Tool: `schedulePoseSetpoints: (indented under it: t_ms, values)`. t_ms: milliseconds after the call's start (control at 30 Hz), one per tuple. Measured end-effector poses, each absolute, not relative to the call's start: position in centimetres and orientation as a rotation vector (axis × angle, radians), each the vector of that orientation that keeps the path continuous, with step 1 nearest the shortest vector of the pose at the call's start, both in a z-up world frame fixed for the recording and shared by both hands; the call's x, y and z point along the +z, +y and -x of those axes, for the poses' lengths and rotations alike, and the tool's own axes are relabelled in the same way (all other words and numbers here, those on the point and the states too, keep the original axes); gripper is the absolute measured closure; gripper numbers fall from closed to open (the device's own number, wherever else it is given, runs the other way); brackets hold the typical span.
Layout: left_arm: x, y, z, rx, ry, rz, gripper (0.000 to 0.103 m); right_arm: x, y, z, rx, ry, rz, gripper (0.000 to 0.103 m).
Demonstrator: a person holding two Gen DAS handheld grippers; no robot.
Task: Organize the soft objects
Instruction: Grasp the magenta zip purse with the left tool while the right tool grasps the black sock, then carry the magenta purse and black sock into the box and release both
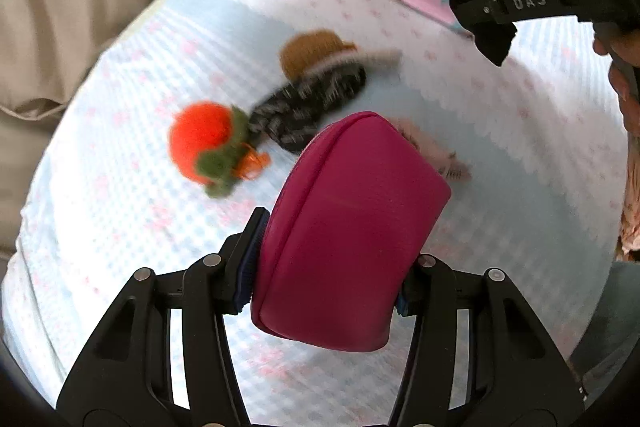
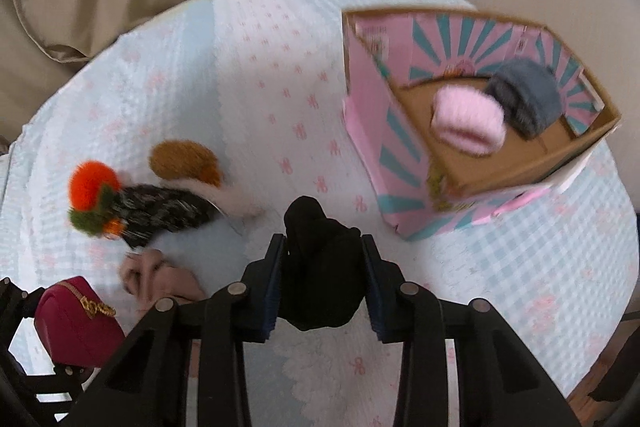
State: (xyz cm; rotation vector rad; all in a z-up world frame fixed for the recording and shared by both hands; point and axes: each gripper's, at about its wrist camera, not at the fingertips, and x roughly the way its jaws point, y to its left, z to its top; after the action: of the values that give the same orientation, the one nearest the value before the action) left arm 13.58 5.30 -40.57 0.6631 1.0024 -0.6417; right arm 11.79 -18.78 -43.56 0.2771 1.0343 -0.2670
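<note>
magenta pouch (image 1: 348,231) sits clamped in the left hand-held gripper (image 1: 324,267), held clear above the near part of the tabletop (image 1: 120,227) with its patterned light cloth. the pads press into its two side walls, and those walls bulge only a little — so i'd judge it padded but fairly firm, light, and not likely to sag. its smooth skin looks a touch slippery; a hold across the broad sides, as now, seems safer than pinching the zip edge with its gold pull.

the right hand-held gripper (image 2: 324,267) is clenched on a black fabric piece (image 2: 320,267), which crumples and droops between the pads — limp, very light, nothing to break. any bunched fold is a fair place to take it, though a loose tail could drag.

the pink-and-teal box (image 2: 580,139) stands toward the far right edge, already holding a pink fuzzy roll (image 2: 466,123) and a grey knit item (image 2: 524,99). near the left side lie an orange pom-pom toy (image 1: 200,139), a dark patterned knit (image 1: 308,103) and a tan knit (image 1: 312,51), touching one another — all soft, compressible, easy to squeeze mid-body.
</note>
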Motion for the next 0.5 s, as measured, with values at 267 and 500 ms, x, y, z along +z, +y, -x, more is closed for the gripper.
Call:
schedulePoseSetpoints:
  t_ms: [267, 500]
  values:
    - [-31.9, 4.6, -11.9, -0.572, 0.944, -0.585, 0.055, -35.7, -18.7, -10.7, -0.200, 0.953, -0.239, 0.070]
    - [-24.6, 3.9, -11.4, -0.504, 0.912, -0.450, 0.055, -27.8, -19.4, -9.1, -0.111, 0.884, -0.179, 0.070]
